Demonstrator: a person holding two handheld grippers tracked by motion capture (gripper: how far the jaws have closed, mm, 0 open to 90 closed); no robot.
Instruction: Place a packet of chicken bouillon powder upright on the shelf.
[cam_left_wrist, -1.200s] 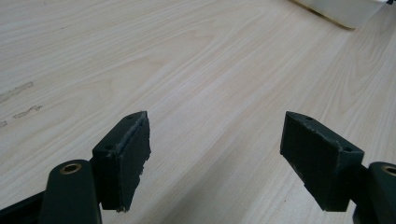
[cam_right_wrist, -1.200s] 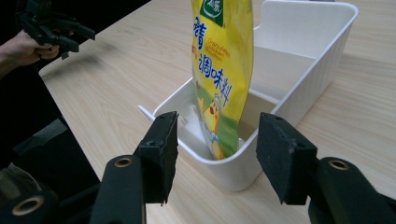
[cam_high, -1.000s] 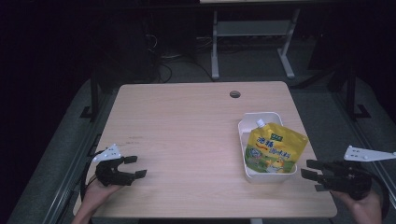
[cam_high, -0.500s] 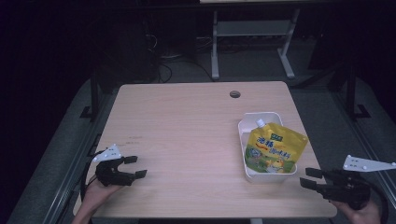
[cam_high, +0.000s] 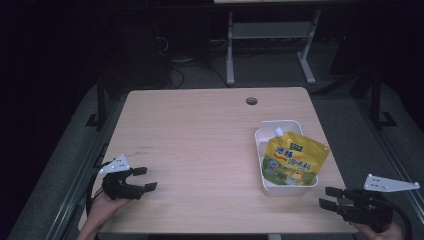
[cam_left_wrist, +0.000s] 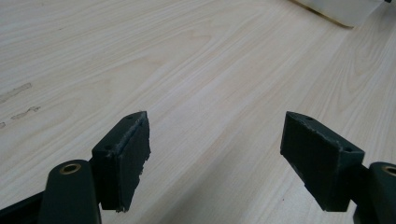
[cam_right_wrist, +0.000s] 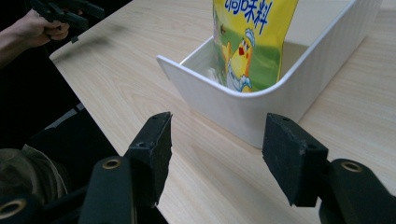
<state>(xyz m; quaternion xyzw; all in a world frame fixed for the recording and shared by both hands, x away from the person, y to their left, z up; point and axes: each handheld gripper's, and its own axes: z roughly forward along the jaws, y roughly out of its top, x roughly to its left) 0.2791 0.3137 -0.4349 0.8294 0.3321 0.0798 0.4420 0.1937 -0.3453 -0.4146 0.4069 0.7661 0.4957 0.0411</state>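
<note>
Now the yellow spouted pouch (cam_high: 292, 162) leans in the white rectangular plastic bin (cam_high: 265, 134) on the pale wooden table (cam_high: 200, 140). Just beside the bin, the right gripper (cam_high: 329, 198) has been opening its jaws, nothing between them; the left gripper (cam_high: 145, 178) gapes wide, empty.

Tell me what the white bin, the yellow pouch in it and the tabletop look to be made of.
White bin: probably moulded plastic, smooth and matte, with thin walls and rounded corners. Yellow pouch: likely flexible printed plastic film with a slight sheen and a white spout on top. Tabletop: pale wood-grain surface, possibly laminate, satin, with faint scuffs.
</note>
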